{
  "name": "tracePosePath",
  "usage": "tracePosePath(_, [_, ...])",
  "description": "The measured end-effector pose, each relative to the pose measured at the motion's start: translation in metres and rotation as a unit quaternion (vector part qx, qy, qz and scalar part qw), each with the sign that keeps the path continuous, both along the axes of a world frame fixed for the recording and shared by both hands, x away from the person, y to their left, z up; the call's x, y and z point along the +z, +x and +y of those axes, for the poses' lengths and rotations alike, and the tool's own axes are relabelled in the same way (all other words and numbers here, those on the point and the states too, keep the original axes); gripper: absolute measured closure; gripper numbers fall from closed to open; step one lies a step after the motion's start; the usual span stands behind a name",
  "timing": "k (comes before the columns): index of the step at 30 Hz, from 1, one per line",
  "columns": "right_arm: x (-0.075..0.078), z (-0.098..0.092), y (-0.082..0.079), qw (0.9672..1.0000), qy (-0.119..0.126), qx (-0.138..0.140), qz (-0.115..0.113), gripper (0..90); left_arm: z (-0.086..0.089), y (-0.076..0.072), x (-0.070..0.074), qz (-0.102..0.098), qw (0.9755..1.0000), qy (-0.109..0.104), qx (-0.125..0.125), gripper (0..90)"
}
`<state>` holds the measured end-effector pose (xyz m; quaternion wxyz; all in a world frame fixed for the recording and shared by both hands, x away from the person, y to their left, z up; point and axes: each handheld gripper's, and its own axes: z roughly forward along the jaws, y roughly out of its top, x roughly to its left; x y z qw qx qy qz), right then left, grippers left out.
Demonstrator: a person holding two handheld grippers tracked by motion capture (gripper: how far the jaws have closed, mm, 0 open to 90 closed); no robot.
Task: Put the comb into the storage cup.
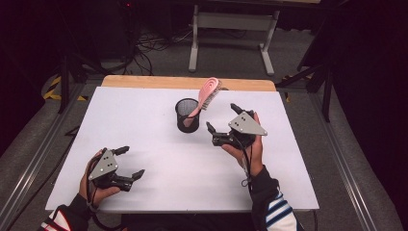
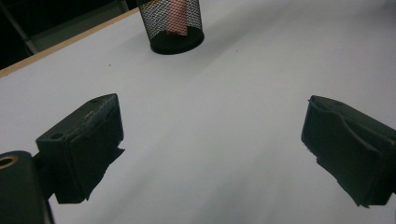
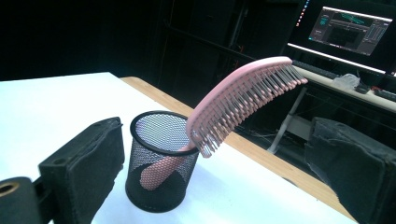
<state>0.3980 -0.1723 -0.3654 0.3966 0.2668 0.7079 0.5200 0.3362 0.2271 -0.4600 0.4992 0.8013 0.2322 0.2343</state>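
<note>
A black mesh cup (image 1: 187,115) stands on the white table (image 1: 159,159), toward the far middle. A pink hairbrush (image 1: 210,92) rests in it handle down, its bristled head leaning out over the rim to the right. My right gripper (image 1: 222,116) hovers just right of the cup, open, with nothing between its fingers. In the right gripper view the cup (image 3: 159,163) and the brush (image 3: 243,93) sit ahead between the wide jaws, apart from them. My left gripper (image 1: 132,161) rests open near the front left. In its view the cup (image 2: 175,23) is far off.
The table's far edge is a wooden strip (image 1: 187,83). Beyond it stand a grey desk frame (image 1: 233,21) and floor cables (image 1: 149,45). A lit monitor (image 3: 352,25) shows on a desk behind. Metal rails (image 1: 337,144) run along both sides of the table.
</note>
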Motion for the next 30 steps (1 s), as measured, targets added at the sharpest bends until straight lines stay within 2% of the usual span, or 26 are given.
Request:
tracePosePath(5, [-0.001, -0.001, -0.004, 1.0000, -0.003, -0.002, -0.003, 5.4, -0.001, 0.000, 0.000, 0.001, 1.0000, 0.002, -0.001, 6.6])
tracePosePath(16, [-0.002, -0.001, -0.021, 0.9990, -0.040, 0.004, -0.017, 5.5, -0.001, -0.001, 0.000, -0.003, 1.0000, 0.003, -0.002, 6.5])
tracePosePath(22, [0.000, -0.002, -0.031, 0.9986, -0.044, 0.009, -0.026, 5.5, -0.001, -0.001, 0.000, -0.003, 1.0000, 0.003, -0.003, 6.5])
tracePosePath(26, [0.002, -0.004, -0.035, 0.9988, -0.038, 0.012, -0.027, 5.5, -0.001, -0.002, 0.000, -0.003, 1.0000, 0.005, -0.004, 6.5])
tracePosePath(30, [0.001, -0.005, -0.038, 0.9986, -0.043, 0.014, -0.027, 5.5, -0.001, -0.002, 0.000, -0.004, 1.0000, 0.004, -0.004, 6.5])
